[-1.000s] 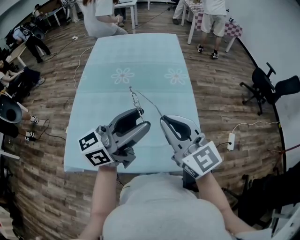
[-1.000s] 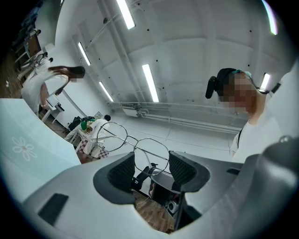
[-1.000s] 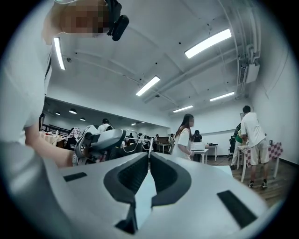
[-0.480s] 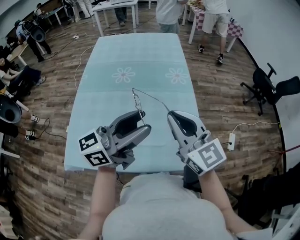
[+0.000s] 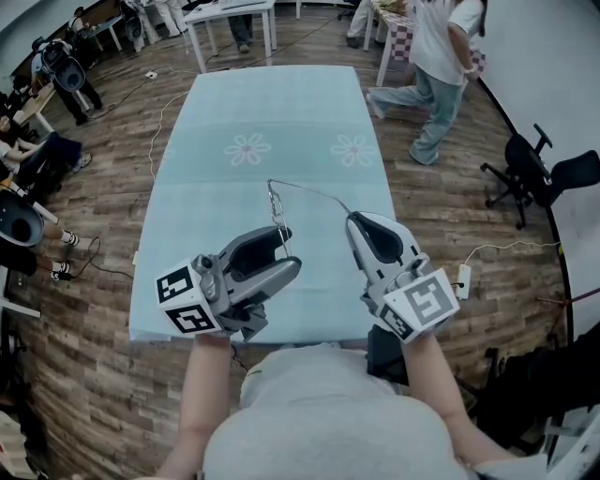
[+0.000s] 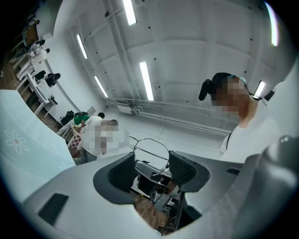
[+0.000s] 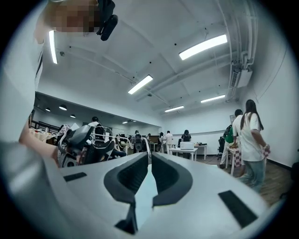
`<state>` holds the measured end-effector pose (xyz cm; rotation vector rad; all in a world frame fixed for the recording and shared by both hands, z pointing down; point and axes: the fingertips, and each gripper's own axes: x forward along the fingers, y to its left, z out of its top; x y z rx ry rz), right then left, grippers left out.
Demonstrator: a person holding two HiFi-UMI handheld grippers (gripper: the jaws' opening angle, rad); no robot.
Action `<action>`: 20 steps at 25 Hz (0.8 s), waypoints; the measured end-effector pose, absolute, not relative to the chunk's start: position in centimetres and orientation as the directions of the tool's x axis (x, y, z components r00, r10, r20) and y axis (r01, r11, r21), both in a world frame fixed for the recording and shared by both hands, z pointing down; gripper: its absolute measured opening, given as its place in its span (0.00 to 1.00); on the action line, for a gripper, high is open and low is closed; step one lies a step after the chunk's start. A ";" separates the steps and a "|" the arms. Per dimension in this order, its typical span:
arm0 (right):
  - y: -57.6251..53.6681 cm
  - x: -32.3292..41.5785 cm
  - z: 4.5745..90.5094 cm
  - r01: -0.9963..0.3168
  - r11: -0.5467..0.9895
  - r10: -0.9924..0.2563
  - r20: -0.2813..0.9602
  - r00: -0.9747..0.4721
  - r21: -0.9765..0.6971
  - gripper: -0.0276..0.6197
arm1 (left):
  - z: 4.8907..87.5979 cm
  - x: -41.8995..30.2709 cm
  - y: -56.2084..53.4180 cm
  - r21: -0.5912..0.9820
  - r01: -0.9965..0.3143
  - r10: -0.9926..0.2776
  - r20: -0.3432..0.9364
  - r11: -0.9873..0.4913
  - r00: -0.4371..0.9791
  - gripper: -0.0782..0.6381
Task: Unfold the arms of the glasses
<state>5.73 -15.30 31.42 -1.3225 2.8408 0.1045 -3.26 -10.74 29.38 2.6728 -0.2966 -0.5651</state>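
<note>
Thin wire-framed glasses (image 5: 275, 201) hang in the air over the near half of the pale blue table (image 5: 281, 103). My left gripper (image 5: 282, 236) is shut on the front frame; its own view shows a lens rim (image 6: 152, 139) clamped between the pads. One arm of the glasses (image 5: 309, 192) runs out to the right as a thin wire. My right gripper (image 5: 349, 217) is shut on the end of that arm (image 7: 149, 152), its jaws almost touching. The right gripper view also shows the left gripper (image 7: 77, 140) with the lens rims at the left.
The table cloth carries two flower prints (image 5: 247, 148). A person (image 5: 441, 75) walks past the table's far right corner. A black office chair (image 5: 525, 173) stands at the right. A power strip (image 5: 461, 278) and cable lie on the wooden floor. White tables (image 5: 234, 14) stand beyond.
My right gripper has moved to the right, drawing the glasses arm further out from the frame. The left gripper has kept nearly still. A person has walked into view at the top right.
</note>
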 end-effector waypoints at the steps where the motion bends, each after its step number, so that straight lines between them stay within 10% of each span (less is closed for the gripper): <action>1: -15.3 5.9 31.5 -0.767 0.639 -0.767 -0.034 -0.641 0.059 0.08 | 29.5 -3.2 -10.6 0.415 -0.118 -0.275 -0.343 -0.902 0.898 0.44; 20: -16.6 7.1 32.4 -0.788 0.613 -0.789 0.000 -0.614 0.058 0.09 | 29.6 -3.8 -8.1 0.407 -0.004 -0.170 -0.373 -0.913 0.912 0.44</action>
